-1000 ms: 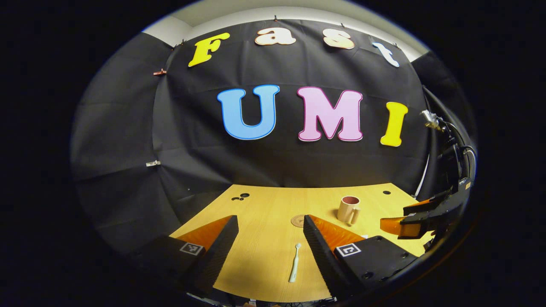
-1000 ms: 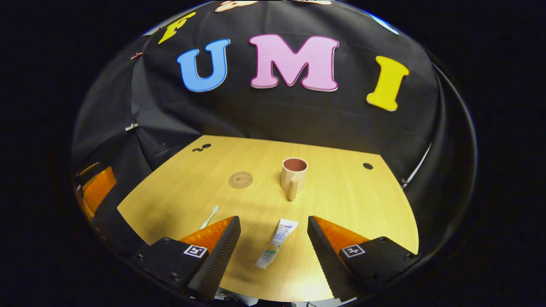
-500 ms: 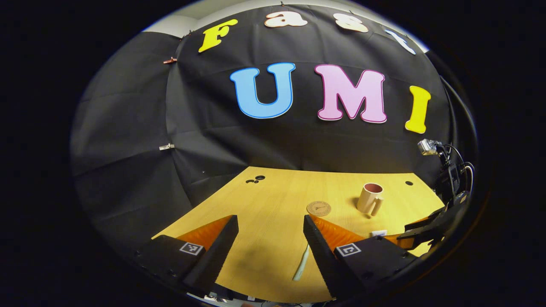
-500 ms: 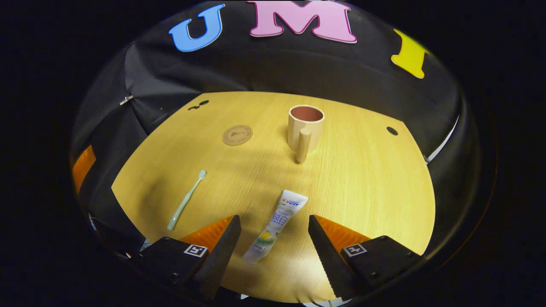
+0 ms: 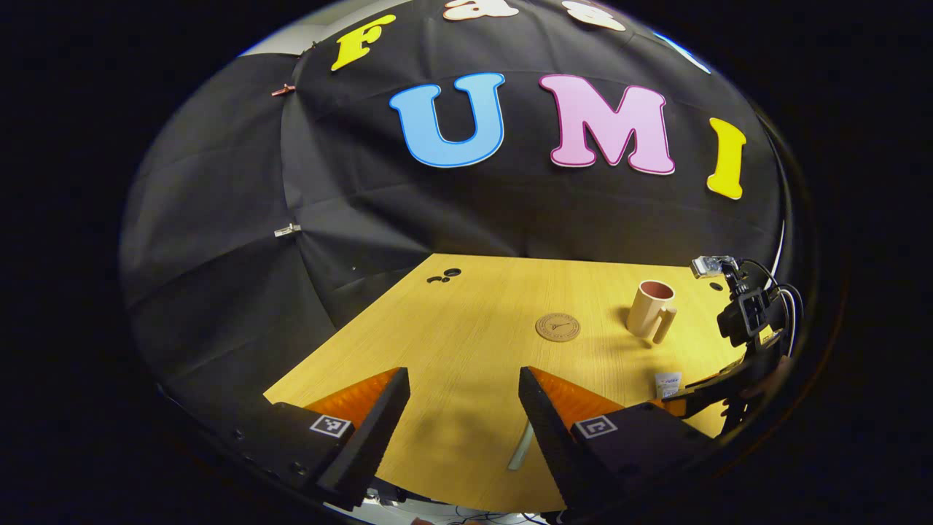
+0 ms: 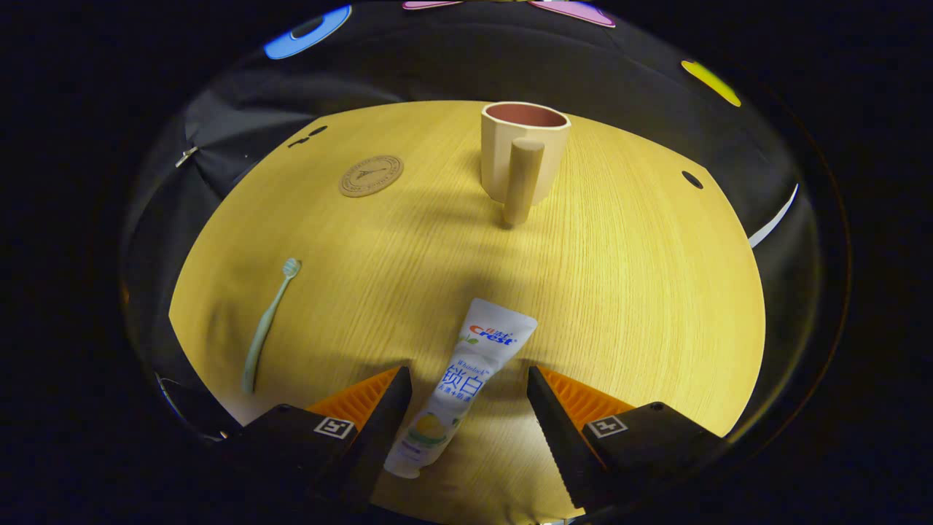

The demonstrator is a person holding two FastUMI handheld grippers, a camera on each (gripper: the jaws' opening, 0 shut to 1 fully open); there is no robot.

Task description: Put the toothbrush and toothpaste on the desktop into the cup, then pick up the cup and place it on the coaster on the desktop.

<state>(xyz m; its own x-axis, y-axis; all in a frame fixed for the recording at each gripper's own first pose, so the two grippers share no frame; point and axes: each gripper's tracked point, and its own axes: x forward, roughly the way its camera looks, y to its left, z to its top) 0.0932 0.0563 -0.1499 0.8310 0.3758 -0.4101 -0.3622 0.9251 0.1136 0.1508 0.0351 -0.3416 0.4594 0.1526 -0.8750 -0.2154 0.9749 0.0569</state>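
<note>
The right tool [image 6: 466, 408] hung low over the bench [image 6: 641, 292], its fingers spread wide with the toothpaste [image 6: 455, 386] lying flat between them, not gripped. The toothbrush [image 6: 266, 324] lay well off to that tube's left. Farther back the cup [image 6: 521, 149] stood upright, handle toward the camera, and the coaster [image 6: 370, 175] sat bare to its left. The left tool [image 5: 463, 415] was wide open too, holding nothing, the toothbrush's handle end [image 5: 522, 446] peeking beside one finger.
</note>
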